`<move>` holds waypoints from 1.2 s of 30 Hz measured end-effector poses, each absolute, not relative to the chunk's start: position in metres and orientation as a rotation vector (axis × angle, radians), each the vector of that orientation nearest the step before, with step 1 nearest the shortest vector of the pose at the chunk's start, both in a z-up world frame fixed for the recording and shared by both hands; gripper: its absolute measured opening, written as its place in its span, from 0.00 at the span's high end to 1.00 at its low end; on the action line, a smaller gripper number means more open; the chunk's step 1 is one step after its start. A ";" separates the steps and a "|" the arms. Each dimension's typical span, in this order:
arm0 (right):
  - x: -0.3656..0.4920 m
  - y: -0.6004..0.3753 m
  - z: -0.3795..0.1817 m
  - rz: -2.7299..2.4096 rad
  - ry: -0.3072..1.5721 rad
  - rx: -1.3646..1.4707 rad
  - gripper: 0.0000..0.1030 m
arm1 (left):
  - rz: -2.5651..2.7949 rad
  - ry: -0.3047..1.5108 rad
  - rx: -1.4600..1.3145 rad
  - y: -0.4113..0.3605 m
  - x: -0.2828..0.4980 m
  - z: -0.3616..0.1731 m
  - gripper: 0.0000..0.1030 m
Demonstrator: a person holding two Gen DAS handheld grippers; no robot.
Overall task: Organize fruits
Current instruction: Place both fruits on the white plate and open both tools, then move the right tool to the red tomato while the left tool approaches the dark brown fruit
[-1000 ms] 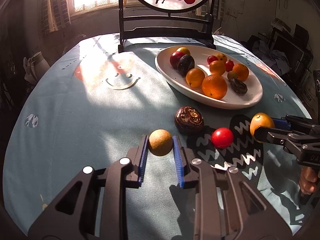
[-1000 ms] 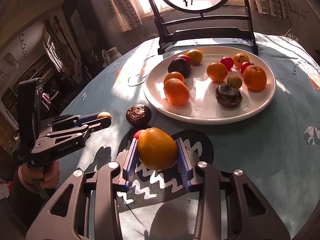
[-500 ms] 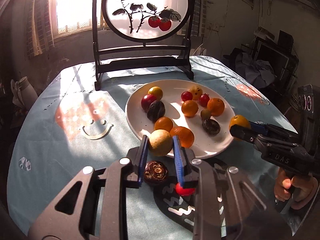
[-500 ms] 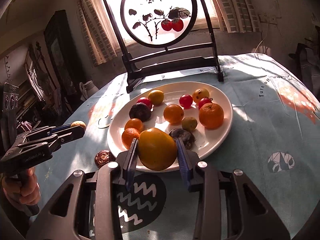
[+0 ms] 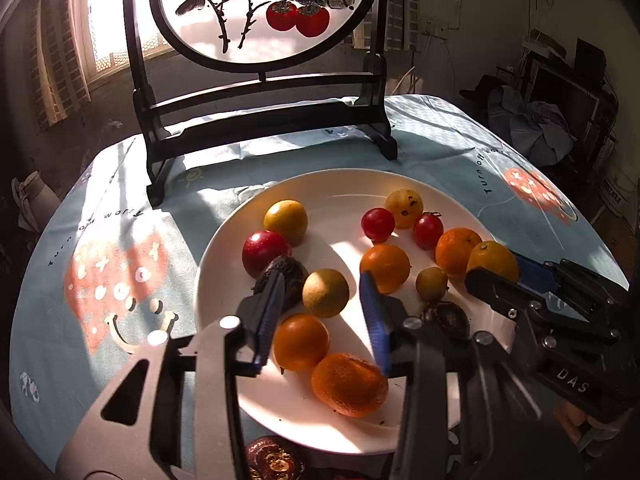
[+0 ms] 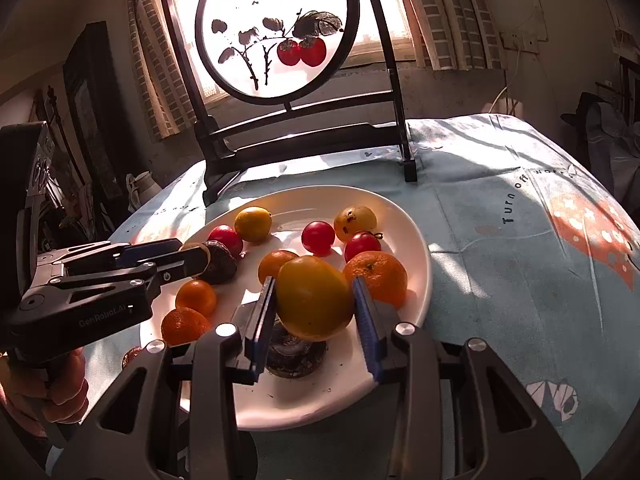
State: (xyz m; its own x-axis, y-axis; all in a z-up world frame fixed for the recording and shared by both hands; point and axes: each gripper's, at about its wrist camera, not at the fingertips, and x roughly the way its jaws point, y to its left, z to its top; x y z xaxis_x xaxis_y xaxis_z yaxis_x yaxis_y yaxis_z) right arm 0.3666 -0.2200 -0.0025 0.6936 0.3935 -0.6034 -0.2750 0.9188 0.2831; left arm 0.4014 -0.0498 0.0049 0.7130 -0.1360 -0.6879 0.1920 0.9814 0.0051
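Hovering over the plate's (image 5: pixel 216 280) near half, the left gripper (image 5: pixel 320 312) stands with its jaws spread, having just been opening; the tan fruit (image 5: pixel 325 292) sits between the blue pads (image 5: pixel 269 312) with daylight on both sides, so it looks released onto the plate rather than held; nearer still, a dark wrinkled fruit (image 5: pixel 272 460) lies on the cloth (image 5: pixel 120 240) just off the plate's near edge, judged still to be gathered. Beside it the right gripper (image 6: pixel 314 300) pinches a yellow fruit (image 6: pixel 314 298), raised above a dark fruit (image 6: pixel 296 348) at the plate's near right edge; its jaws have just been opening slightly, yet the pads (image 6: pixel 262 312) seem to press both flanks, so I judge the grip intact and the set-down about to come; it needs a free spot, since oranges (image 6: pixel 376 276) crowd close behind. Toward the plate's middle lie small oranges and a dark plum-like fruit (image 5: pixel 280 280); farther back, cherry tomatoes (image 5: pixel 378 224) and yellow fruits sit near the far rim. Beyond the plate, at the table's far edge, a round painted screen (image 5: pixel 264 12) stands in its dark frame, backlit by the window.
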 end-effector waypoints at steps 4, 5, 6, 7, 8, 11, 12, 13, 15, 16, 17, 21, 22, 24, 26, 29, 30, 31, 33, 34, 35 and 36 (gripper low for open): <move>0.355 -0.221 0.010 0.380 0.691 0.179 0.45 | -0.125 0.682 0.065 -0.038 0.379 0.019 0.10; 0.351 -0.220 0.015 0.384 0.679 0.172 0.43 | -0.115 0.683 0.071 -0.035 0.373 0.022 0.09; 0.347 -0.219 0.019 0.388 0.669 0.166 0.42 | -0.105 0.678 0.077 -0.033 0.366 0.024 0.08; 0.341 -0.217 0.023 0.393 0.660 0.161 0.42 | -0.095 0.674 0.085 -0.029 0.358 0.026 0.06; 0.336 -0.215 0.025 0.400 0.656 0.162 0.42 | -0.087 0.671 0.095 -0.027 0.350 0.027 0.04; 0.319 -0.207 0.028 0.440 0.668 0.166 0.42 | -0.055 0.662 0.107 -0.016 0.325 0.027 0.02; 0.313 -0.203 0.028 0.453 0.676 0.161 0.42 | -0.046 0.661 0.099 -0.011 0.317 0.026 0.02; 0.307 -0.198 0.027 0.467 0.687 0.155 0.42 | -0.037 0.663 0.088 -0.006 0.310 0.023 0.02; 0.295 -0.187 0.025 0.505 0.706 0.140 0.42 | -0.018 0.665 0.054 0.004 0.296 0.014 0.02; 0.288 -0.180 0.023 0.524 0.714 0.125 0.42 | -0.010 0.667 0.034 0.009 0.290 0.008 0.02; 0.282 -0.172 0.021 0.539 0.721 0.102 0.42 | 0.000 0.675 0.025 0.013 0.284 0.001 0.02; 0.260 -0.143 0.011 0.594 0.747 0.005 0.42 | 0.071 0.722 0.063 0.026 0.276 -0.015 0.02; 0.257 -0.138 0.008 0.607 0.757 -0.011 0.42 | 0.085 0.726 0.051 0.032 0.274 -0.015 0.02; 0.254 -0.131 0.001 0.622 0.779 -0.042 0.42 | 0.101 0.734 0.014 0.043 0.274 -0.014 0.02; 0.253 -0.126 -0.006 0.625 0.802 -0.066 0.42 | 0.117 0.739 -0.026 0.052 0.273 -0.013 0.02; 0.258 -0.125 -0.014 0.633 0.849 -0.063 0.42 | 0.123 0.760 -0.066 0.062 0.273 -0.014 0.02; 0.259 -0.126 -0.015 0.634 0.858 -0.059 0.42 | 0.122 0.769 -0.075 0.064 0.273 -0.015 0.02; 0.260 -0.126 -0.017 0.636 0.868 -0.056 0.42 | 0.120 0.778 -0.083 0.065 0.274 -0.016 0.02; 0.263 -0.124 -0.020 0.642 0.888 -0.058 0.41 | 0.122 0.785 -0.086 0.066 0.273 -0.017 0.02; 0.263 -0.123 -0.021 0.641 0.897 -0.063 0.41 | 0.125 0.785 -0.082 0.066 0.273 -0.017 0.02; 0.264 -0.122 -0.022 0.637 0.903 -0.068 0.41 | 0.131 0.784 -0.075 0.065 0.273 -0.018 0.02; 0.263 -0.121 -0.022 0.633 0.905 -0.073 0.41 | 0.137 0.783 -0.069 0.064 0.273 -0.018 0.02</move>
State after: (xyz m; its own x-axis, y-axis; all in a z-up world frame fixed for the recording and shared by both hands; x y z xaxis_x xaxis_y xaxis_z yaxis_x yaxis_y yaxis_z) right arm 0.2631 -0.1215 -0.0223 0.4494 0.4819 -0.7522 -0.5412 0.8168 0.1999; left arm 0.2730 0.0645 -0.0178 0.7005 0.0971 -0.7070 -0.1483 0.9889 -0.0112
